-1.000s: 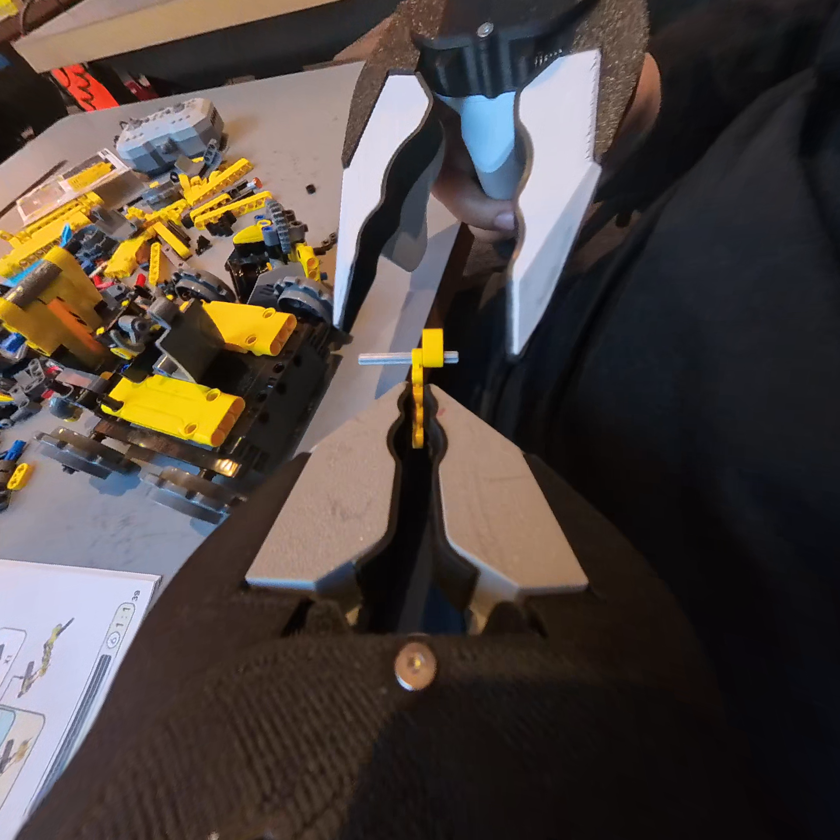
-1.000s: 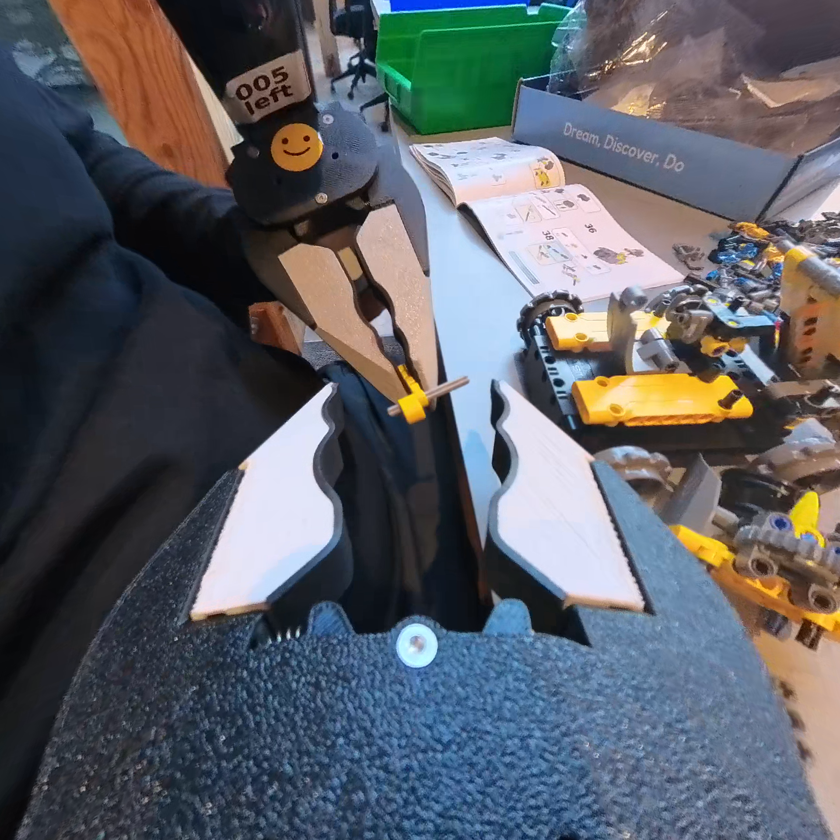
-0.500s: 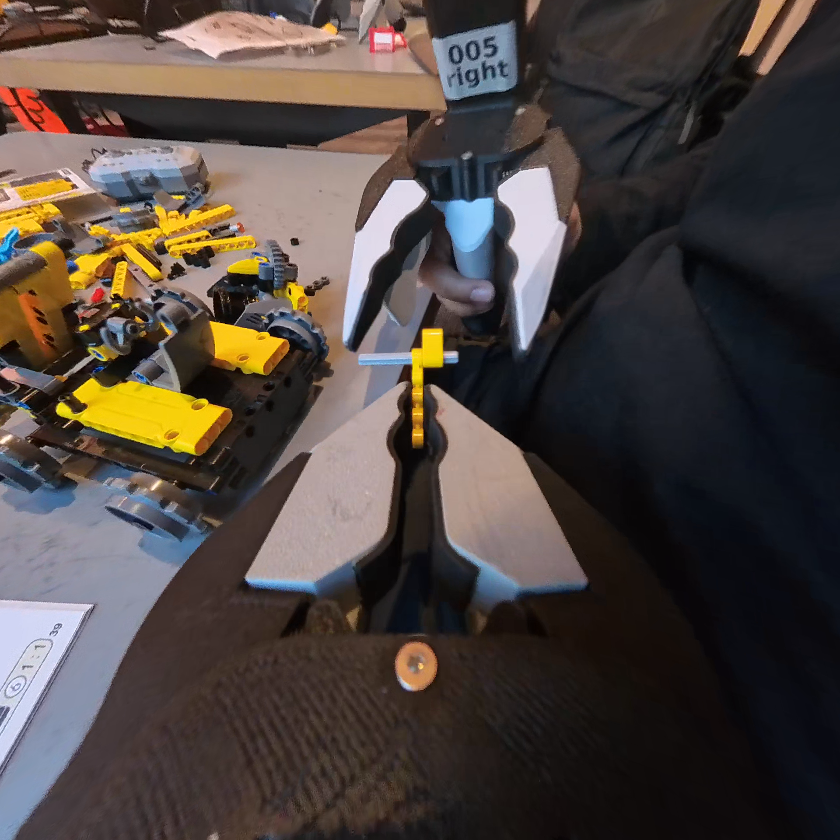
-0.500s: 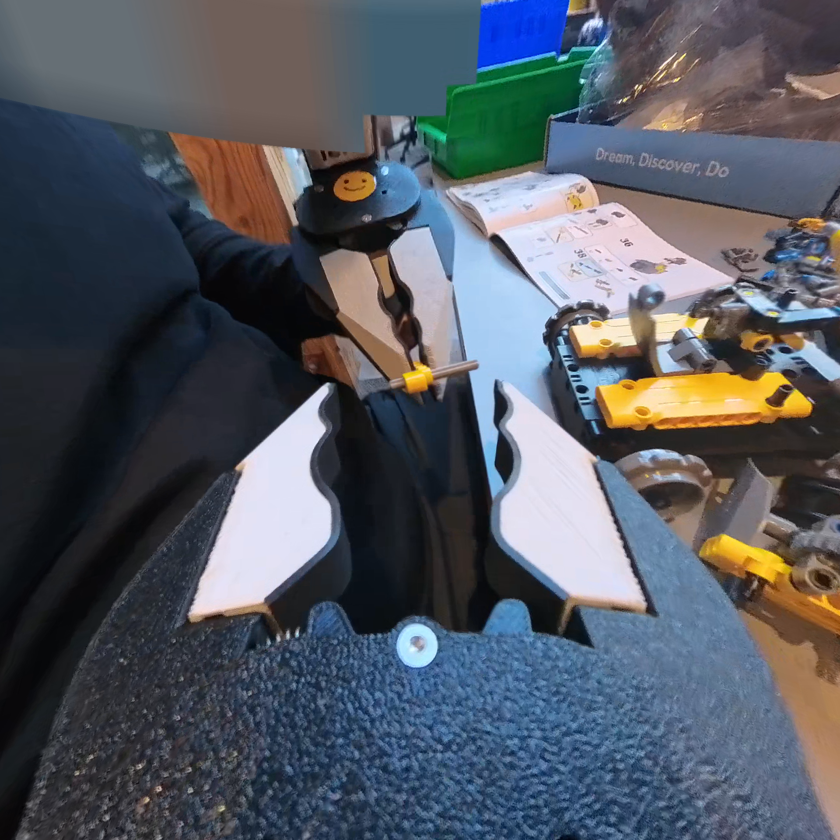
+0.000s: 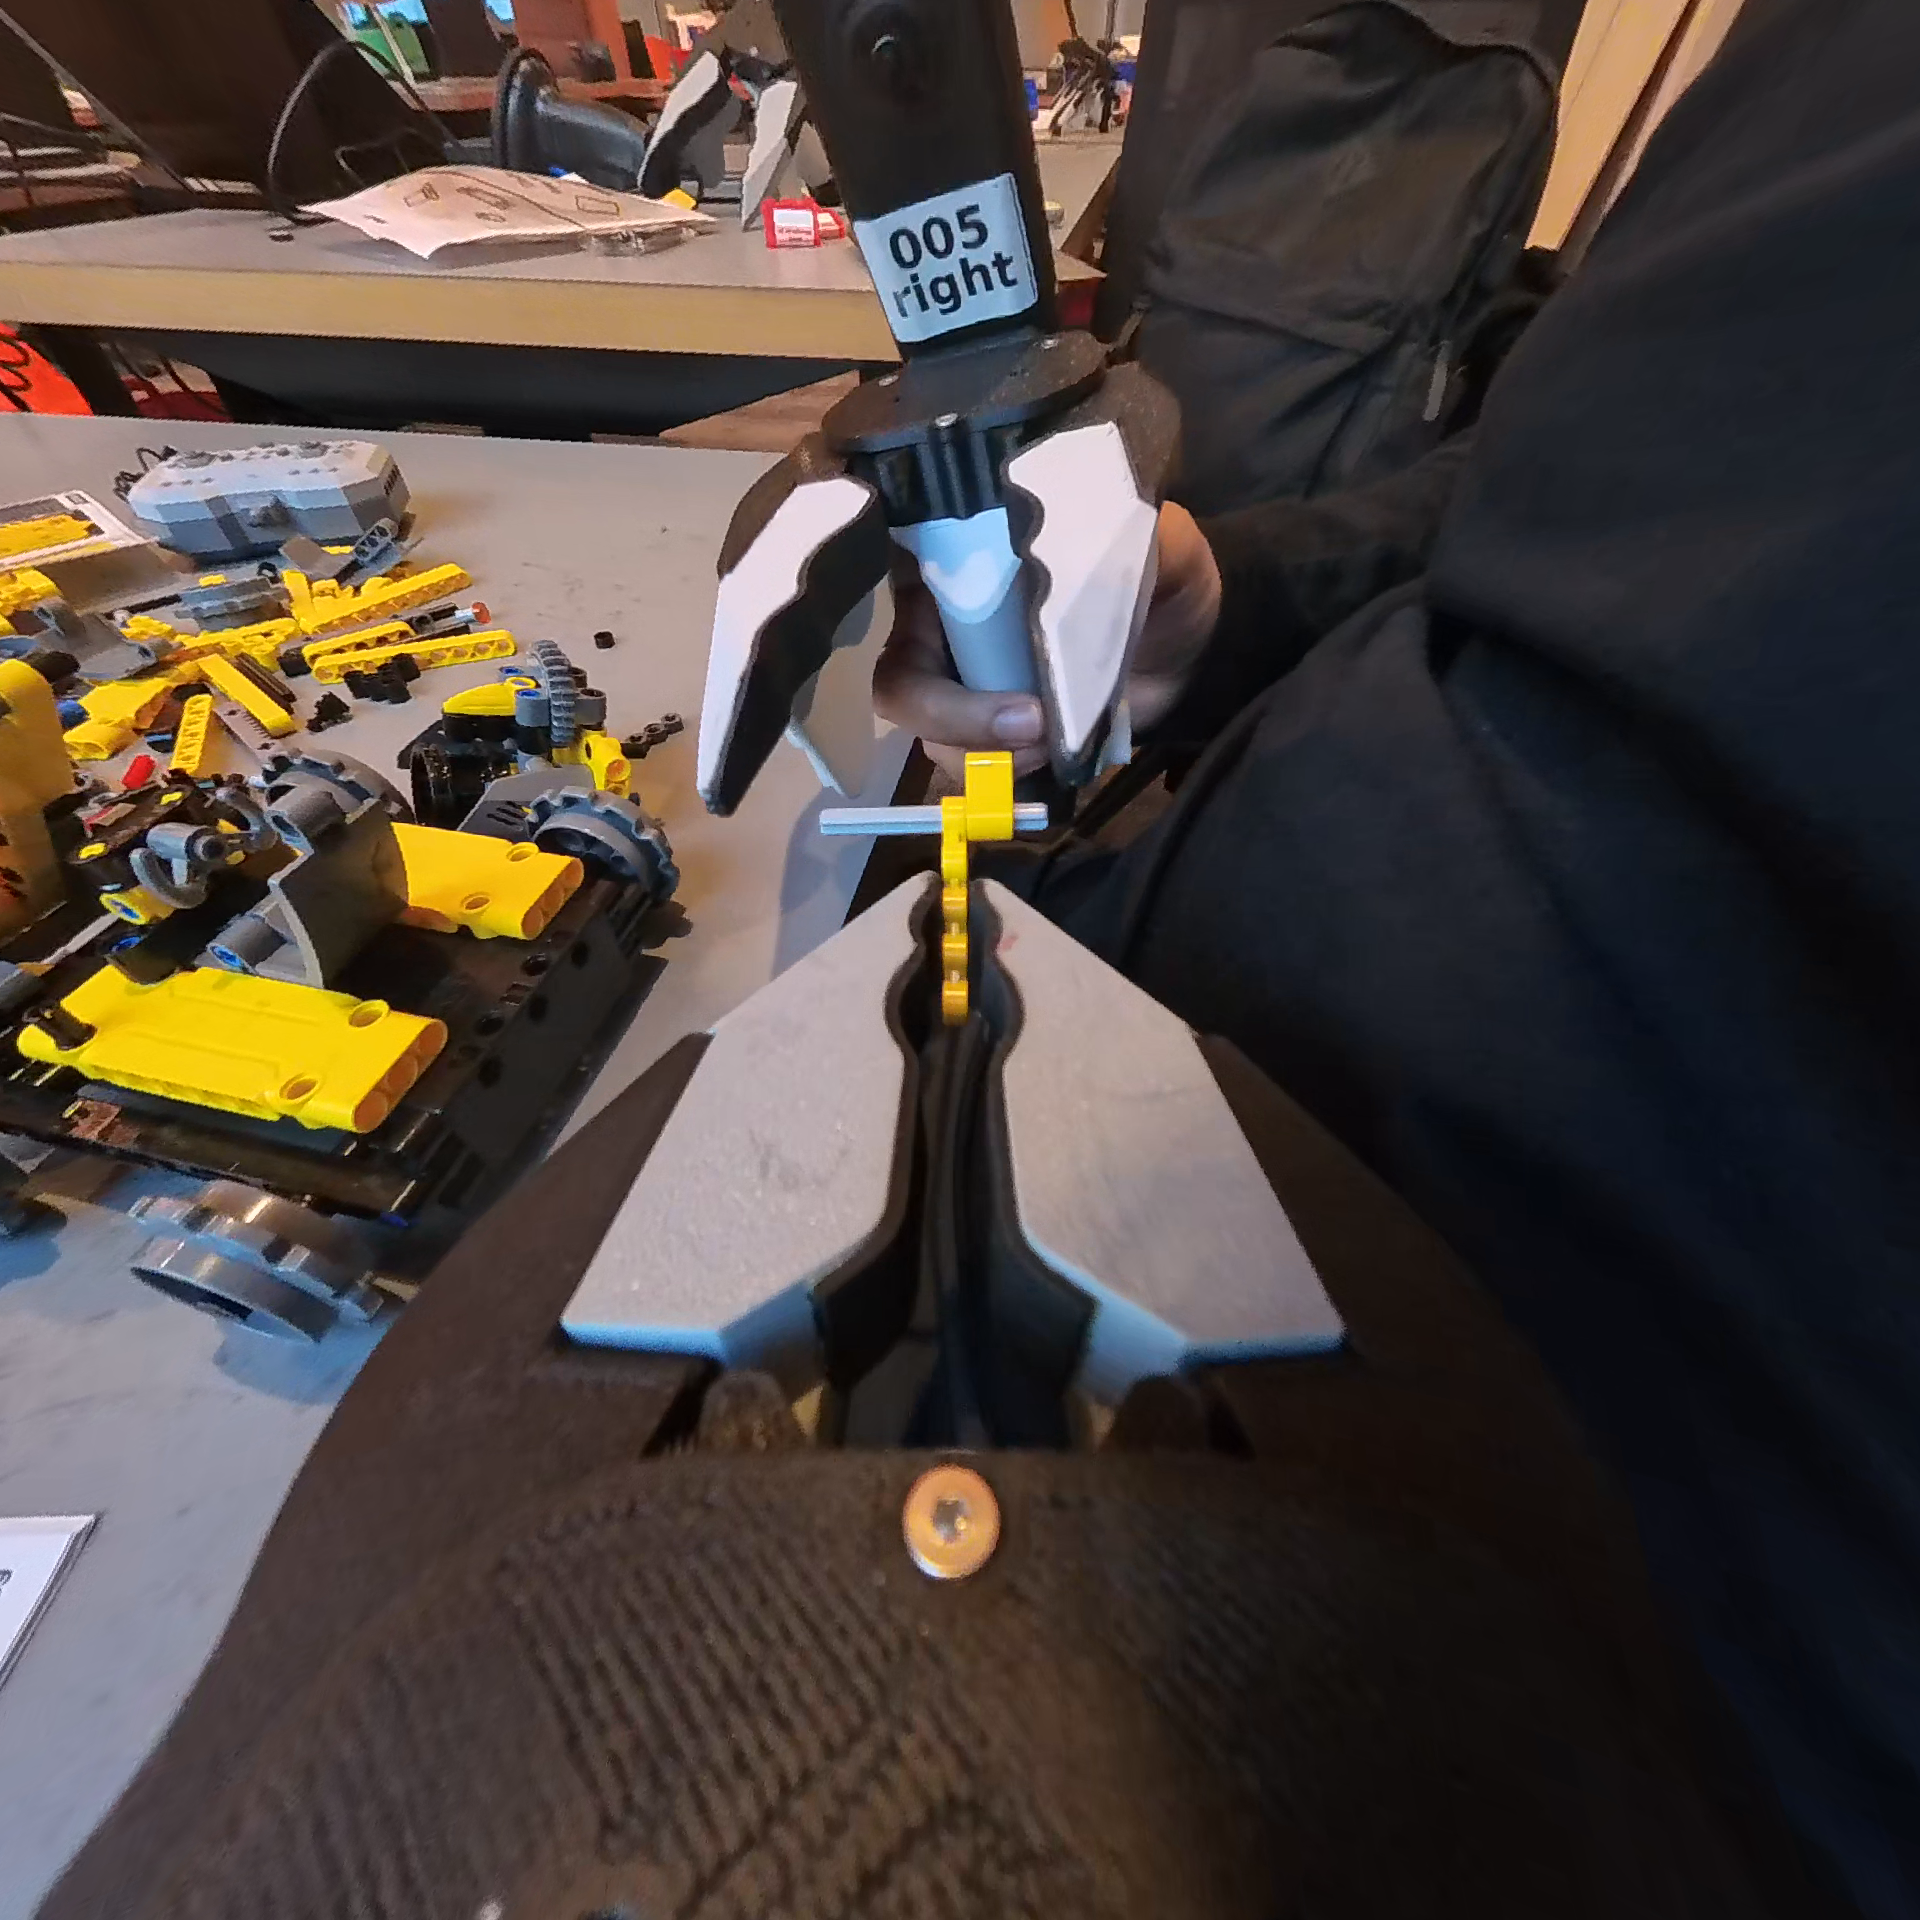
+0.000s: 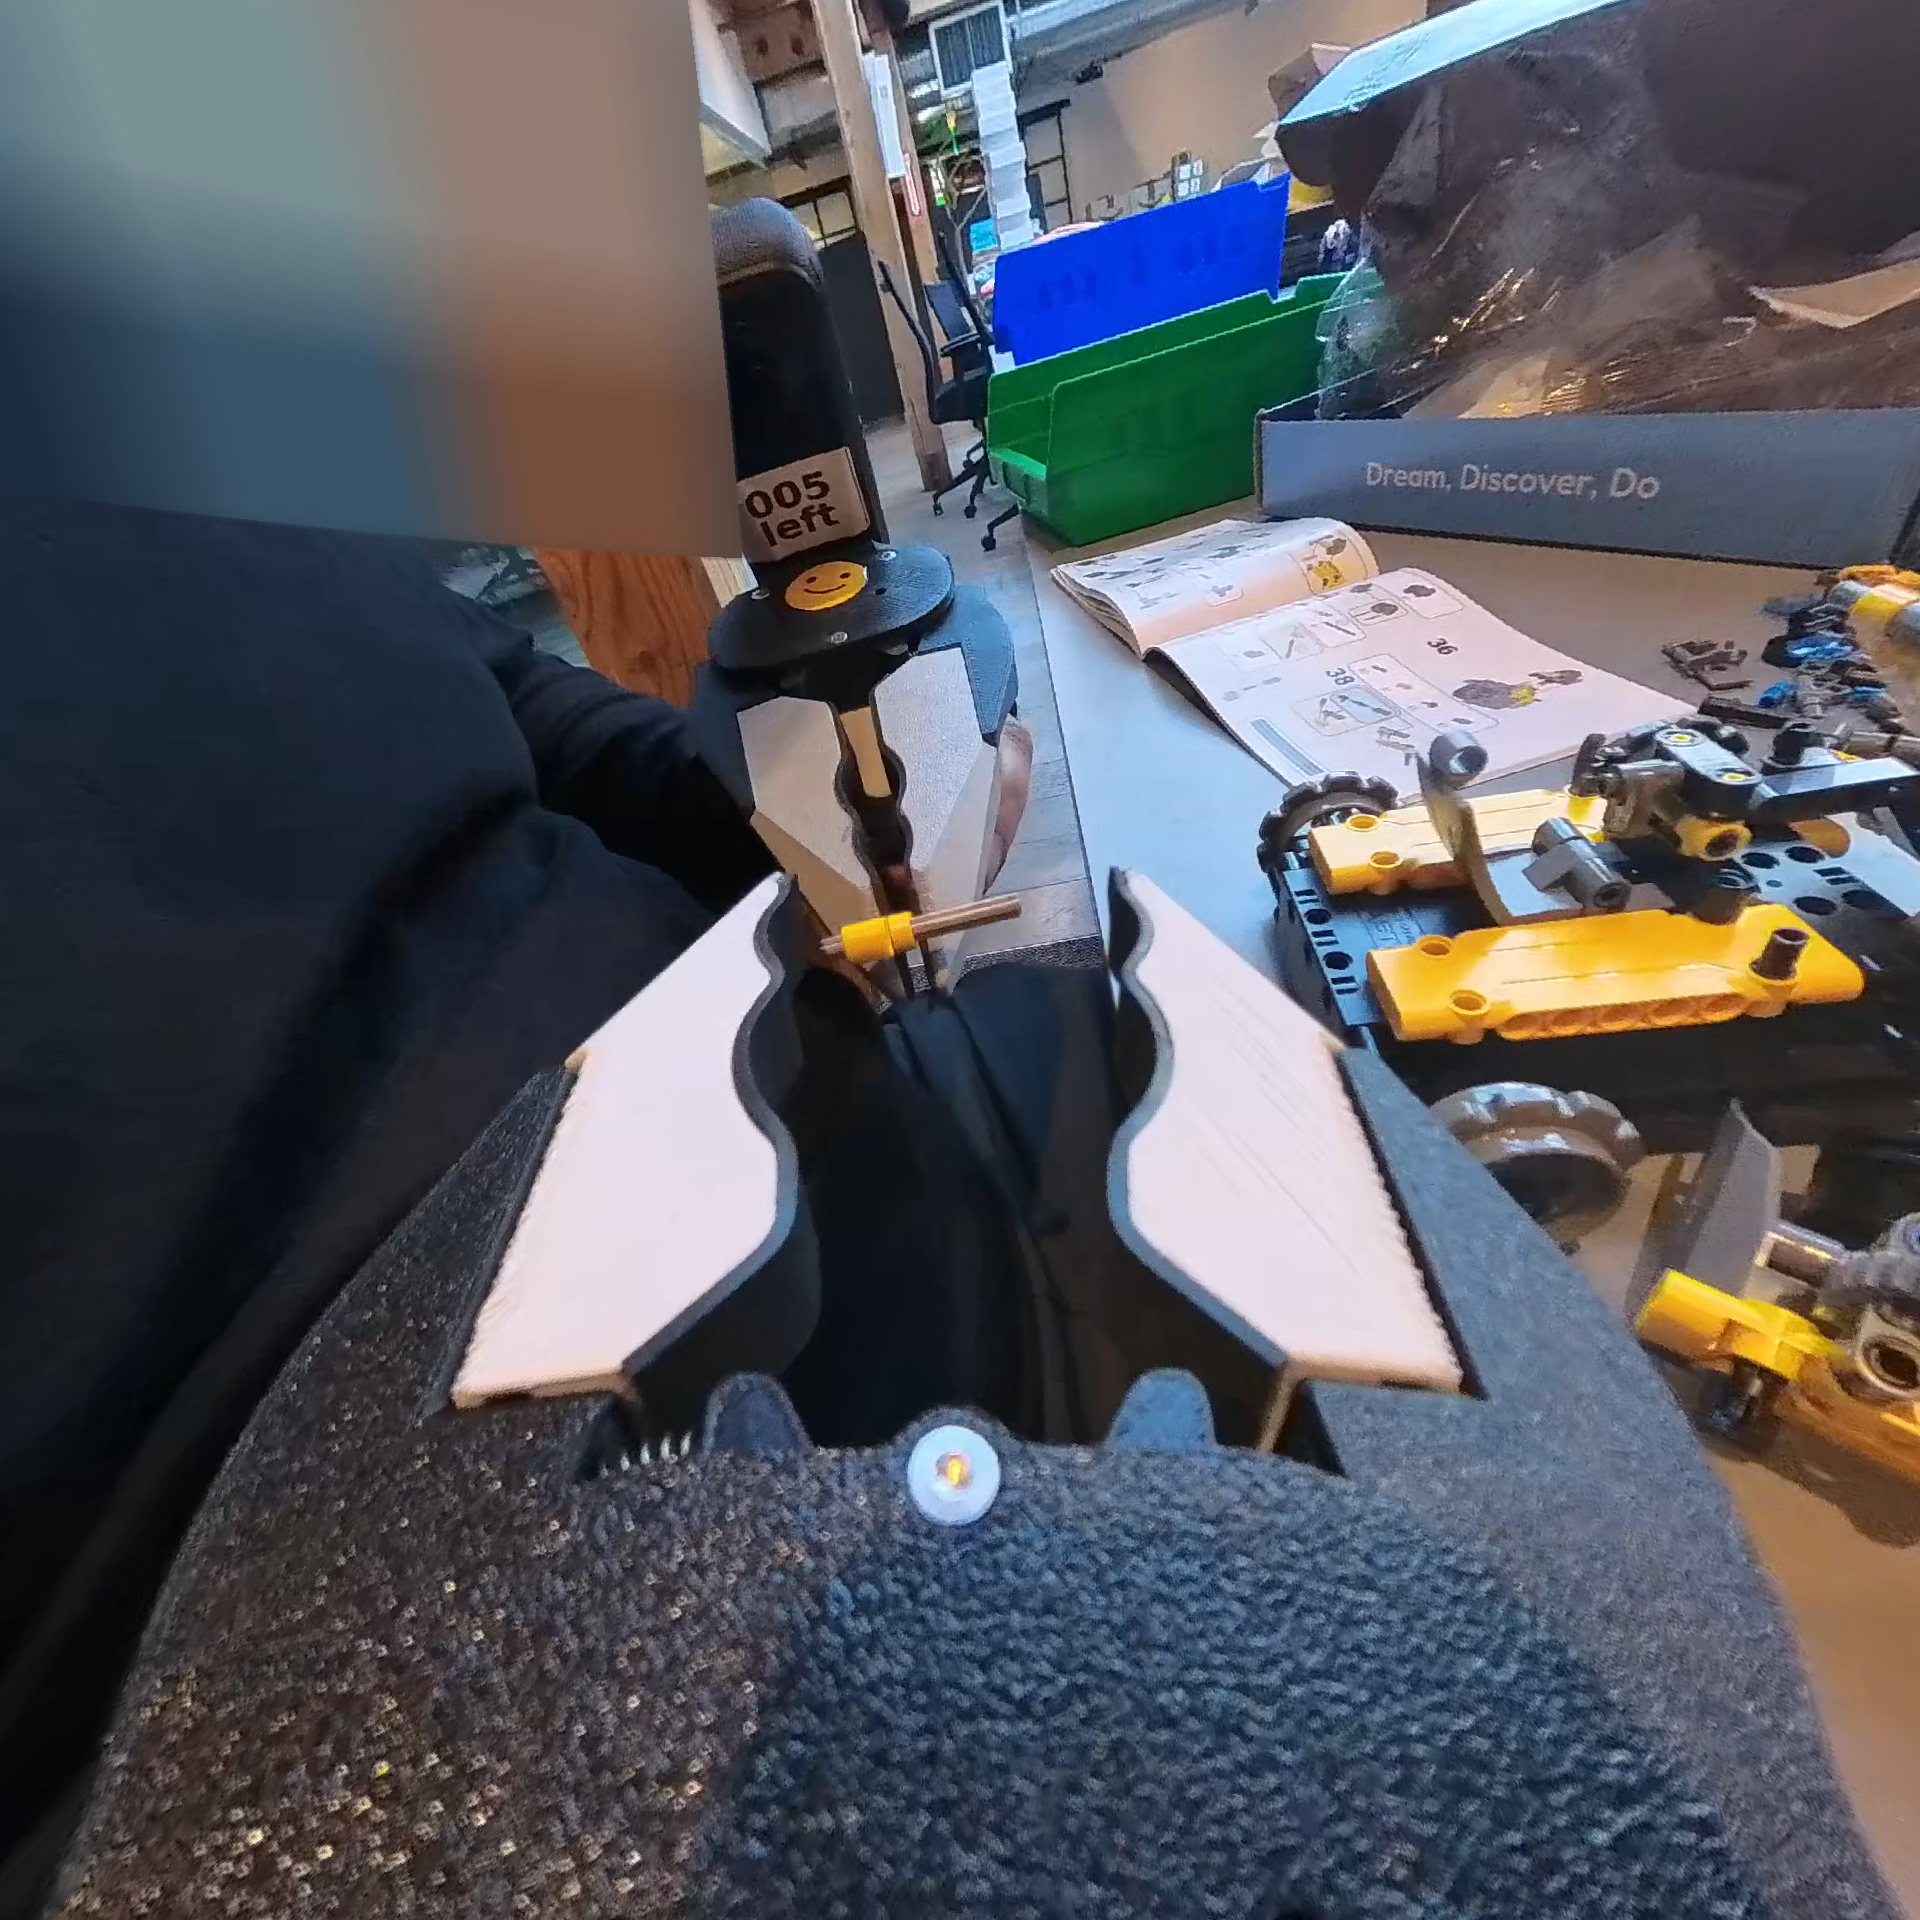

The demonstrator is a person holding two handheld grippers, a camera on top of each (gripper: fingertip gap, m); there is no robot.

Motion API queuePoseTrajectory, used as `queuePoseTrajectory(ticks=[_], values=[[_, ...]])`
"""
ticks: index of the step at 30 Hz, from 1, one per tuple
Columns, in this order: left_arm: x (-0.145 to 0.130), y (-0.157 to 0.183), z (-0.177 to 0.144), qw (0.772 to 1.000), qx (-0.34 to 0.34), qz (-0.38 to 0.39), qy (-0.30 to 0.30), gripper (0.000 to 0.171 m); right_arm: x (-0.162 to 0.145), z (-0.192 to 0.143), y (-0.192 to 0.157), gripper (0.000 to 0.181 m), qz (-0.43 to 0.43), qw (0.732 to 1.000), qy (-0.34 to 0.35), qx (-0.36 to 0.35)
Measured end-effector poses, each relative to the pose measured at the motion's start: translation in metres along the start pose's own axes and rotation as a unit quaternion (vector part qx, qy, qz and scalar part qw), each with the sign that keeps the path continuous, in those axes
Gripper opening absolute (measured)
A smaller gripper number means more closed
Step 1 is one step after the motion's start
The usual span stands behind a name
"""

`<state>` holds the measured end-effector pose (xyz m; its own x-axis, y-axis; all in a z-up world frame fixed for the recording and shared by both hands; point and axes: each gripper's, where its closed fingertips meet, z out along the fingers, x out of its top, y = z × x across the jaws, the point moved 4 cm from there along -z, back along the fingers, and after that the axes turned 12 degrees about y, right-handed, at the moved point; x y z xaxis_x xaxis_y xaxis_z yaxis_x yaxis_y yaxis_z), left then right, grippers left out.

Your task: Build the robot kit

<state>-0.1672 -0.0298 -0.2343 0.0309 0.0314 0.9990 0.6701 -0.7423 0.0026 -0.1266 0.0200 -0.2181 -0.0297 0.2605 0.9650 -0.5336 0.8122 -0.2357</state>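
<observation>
The left gripper [image 5: 954, 899] was clamped on a yellow toy beam [image 5: 956, 935] with a grey axle [image 5: 883, 823] through its top, held off the grey table [image 5: 623, 540] edge. The right gripper [image 6: 945, 894] faced it just beyond, jaws spread wide and empty, beside the half-built yellow-and-black model [image 6: 1600, 966]

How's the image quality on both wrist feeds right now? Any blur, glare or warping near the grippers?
Left wrist view: sharp on the yellow beam in the left gripper, dim light, fisheye bends the table edge. Right wrist view: sharp on the open right gripper, a mosaic patch covers the top left, and the plastic bag shows glare.
</observation>
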Motion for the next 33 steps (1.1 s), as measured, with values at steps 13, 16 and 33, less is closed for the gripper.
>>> queuePoseTrajectory(ticks=[13, 16, 33], values=[[0.000, -0.004, -0.001, 1.000, 0.010, 0.001, 0.002, 0.001, -0.003, -0.002, 0.003, 0.055, 0.007, 1.000, -0.004, 0.002], [0.000, -0.006, -0.002, 1.000, 0.015, 0.002, 0.002, 0.001, -0.004, -0.003, 0.003, 0.055, 0.010, 1.000, -0.005, 0.001], [0.002, 0.003, 0.000, 1.000, -0.015, -0.001, 0.014, 0.001, -0.001, -0.002, -0.004, 0.053, 0.000, 0.999, -0.001, 0.040]])
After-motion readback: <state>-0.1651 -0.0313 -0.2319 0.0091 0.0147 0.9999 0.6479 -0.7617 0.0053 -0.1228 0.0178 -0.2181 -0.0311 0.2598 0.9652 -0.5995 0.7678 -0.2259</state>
